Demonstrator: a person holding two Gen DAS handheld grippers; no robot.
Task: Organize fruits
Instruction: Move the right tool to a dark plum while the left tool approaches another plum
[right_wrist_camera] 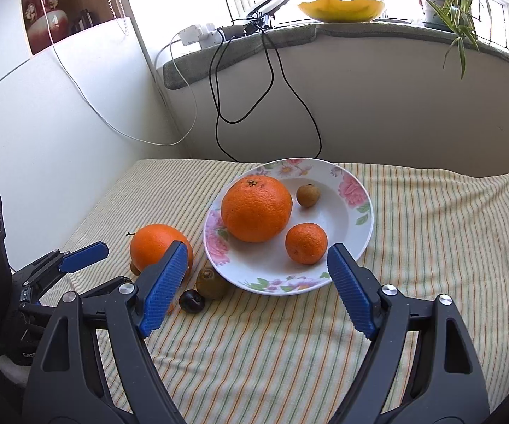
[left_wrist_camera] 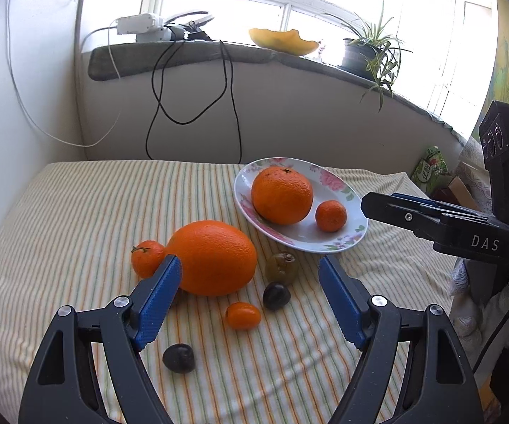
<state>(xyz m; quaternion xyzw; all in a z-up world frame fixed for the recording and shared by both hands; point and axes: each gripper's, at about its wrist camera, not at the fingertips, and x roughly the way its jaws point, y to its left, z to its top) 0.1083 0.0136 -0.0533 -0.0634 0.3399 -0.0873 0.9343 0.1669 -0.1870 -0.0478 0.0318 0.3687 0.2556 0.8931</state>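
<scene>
My left gripper (left_wrist_camera: 250,264) is open, low over the striped cloth. Just ahead of its jaws lie a big orange (left_wrist_camera: 212,258), a small mandarin (left_wrist_camera: 147,258), a green-brown kiwi (left_wrist_camera: 282,267), a dark round fruit (left_wrist_camera: 276,295) and a kumquat (left_wrist_camera: 243,315). A second dark fruit (left_wrist_camera: 179,357) sits nearer. The flowered plate (right_wrist_camera: 282,288) holds a large orange (right_wrist_camera: 256,208), a mandarin (right_wrist_camera: 305,243) and a small brown fruit (right_wrist_camera: 308,195). My right gripper (right_wrist_camera: 258,250) is open at the plate's near rim and holds nothing.
A wall runs along the table's left side and a curved one along its back. The window sill (right_wrist_camera: 290,37) carries a yellow bowl (right_wrist_camera: 341,7), a potted plant (right_wrist_camera: 443,0), a power strip and hanging cables (right_wrist_camera: 272,70). A green box (left_wrist_camera: 431,169) stands off the table's right.
</scene>
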